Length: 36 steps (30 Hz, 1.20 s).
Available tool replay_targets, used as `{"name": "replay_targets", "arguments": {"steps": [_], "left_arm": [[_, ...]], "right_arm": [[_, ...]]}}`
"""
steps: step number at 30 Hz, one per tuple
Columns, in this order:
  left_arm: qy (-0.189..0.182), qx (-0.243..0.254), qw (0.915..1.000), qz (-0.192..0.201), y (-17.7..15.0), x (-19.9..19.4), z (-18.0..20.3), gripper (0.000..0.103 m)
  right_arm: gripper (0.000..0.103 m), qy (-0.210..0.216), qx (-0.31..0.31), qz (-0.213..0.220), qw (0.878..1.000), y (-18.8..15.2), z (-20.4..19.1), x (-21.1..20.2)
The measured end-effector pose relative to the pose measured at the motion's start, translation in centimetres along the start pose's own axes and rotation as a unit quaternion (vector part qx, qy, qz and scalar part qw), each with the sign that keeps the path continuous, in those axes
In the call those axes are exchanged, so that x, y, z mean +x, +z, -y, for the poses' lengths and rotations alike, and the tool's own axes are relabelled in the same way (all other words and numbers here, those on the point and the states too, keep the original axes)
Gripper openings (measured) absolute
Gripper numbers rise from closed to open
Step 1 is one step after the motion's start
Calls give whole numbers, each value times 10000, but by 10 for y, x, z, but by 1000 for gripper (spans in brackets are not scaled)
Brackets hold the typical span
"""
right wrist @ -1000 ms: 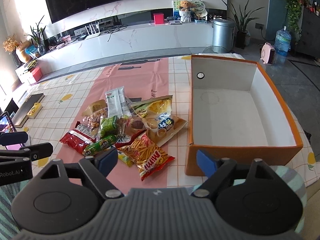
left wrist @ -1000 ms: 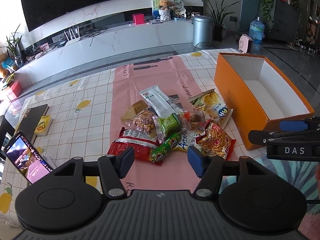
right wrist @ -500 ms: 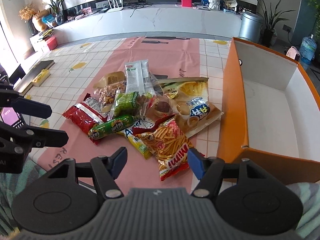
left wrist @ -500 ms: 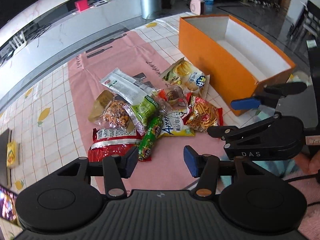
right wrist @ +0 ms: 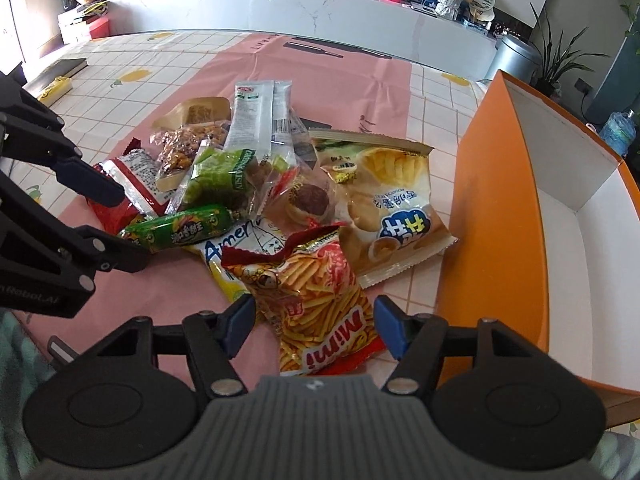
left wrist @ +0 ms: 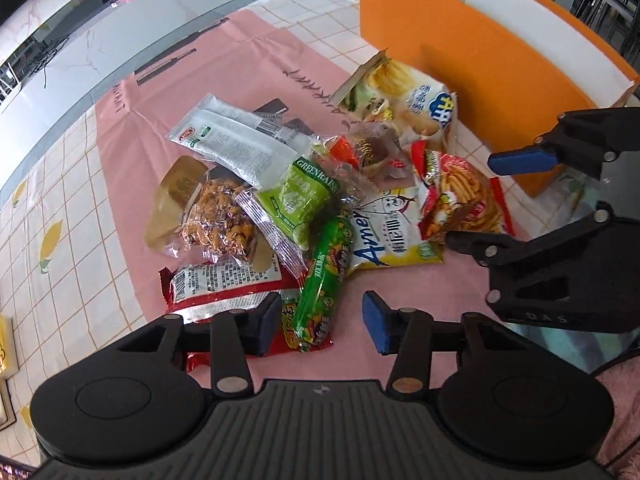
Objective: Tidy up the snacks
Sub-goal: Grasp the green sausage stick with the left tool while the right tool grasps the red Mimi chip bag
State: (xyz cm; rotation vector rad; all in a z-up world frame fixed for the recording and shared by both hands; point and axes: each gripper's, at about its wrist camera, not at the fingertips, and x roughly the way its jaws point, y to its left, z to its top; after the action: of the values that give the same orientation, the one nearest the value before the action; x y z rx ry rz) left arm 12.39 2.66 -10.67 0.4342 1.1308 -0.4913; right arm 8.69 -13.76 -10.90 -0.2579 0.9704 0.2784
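A pile of snack packets lies on the pink runner [left wrist: 224, 80]. My left gripper [left wrist: 320, 322] is open, its jaws on either side of the near end of a green sausage stick [left wrist: 324, 276], just above a red packet [left wrist: 224, 284]. My right gripper [right wrist: 314, 326] is open, its jaws on either side of the near end of a red Mimi fries bag [right wrist: 316, 300]. A large chips bag [right wrist: 384, 200] lies beside the empty orange box [right wrist: 500, 220]. The right gripper also shows in the left wrist view [left wrist: 492, 204]. The left gripper also shows in the right wrist view [right wrist: 116, 228].
The orange box [left wrist: 460, 36] stands open on the right of the pile. A checked tablecloth [right wrist: 132, 76] covers the table. A dark book and a yellow item [right wrist: 60, 84] lie at the far left. A white counter [right wrist: 280, 4] runs behind the table.
Both grippers have come down and forward to the pile. The left now straddles the green sausage stick and the right straddles the Mimi bag. Both stay open.
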Motion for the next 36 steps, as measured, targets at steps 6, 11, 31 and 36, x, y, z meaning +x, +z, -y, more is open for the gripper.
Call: {"name": "replay_targets", "arguments": {"steps": [6, 11, 31, 36], "left_arm": [[28, 87, 9999, -144, 8, 17, 2, 45], [-25, -36, 9997, -259, 10, 27, 2, 42], [42, -748, 9968, -285, 12, -4, 17, 25], [51, -945, 9954, -142, 11, -28, 24, 25]], "right_arm": [[62, 69, -11, -43, 10000, -2, 2, 12], [61, 132, 31, 1, 9999, -4, 5, 16], [38, 451, 325, 135, 9984, -4, 18, -9], [38, 920, 688, 84, 9933, 2, 29, -26]]}}
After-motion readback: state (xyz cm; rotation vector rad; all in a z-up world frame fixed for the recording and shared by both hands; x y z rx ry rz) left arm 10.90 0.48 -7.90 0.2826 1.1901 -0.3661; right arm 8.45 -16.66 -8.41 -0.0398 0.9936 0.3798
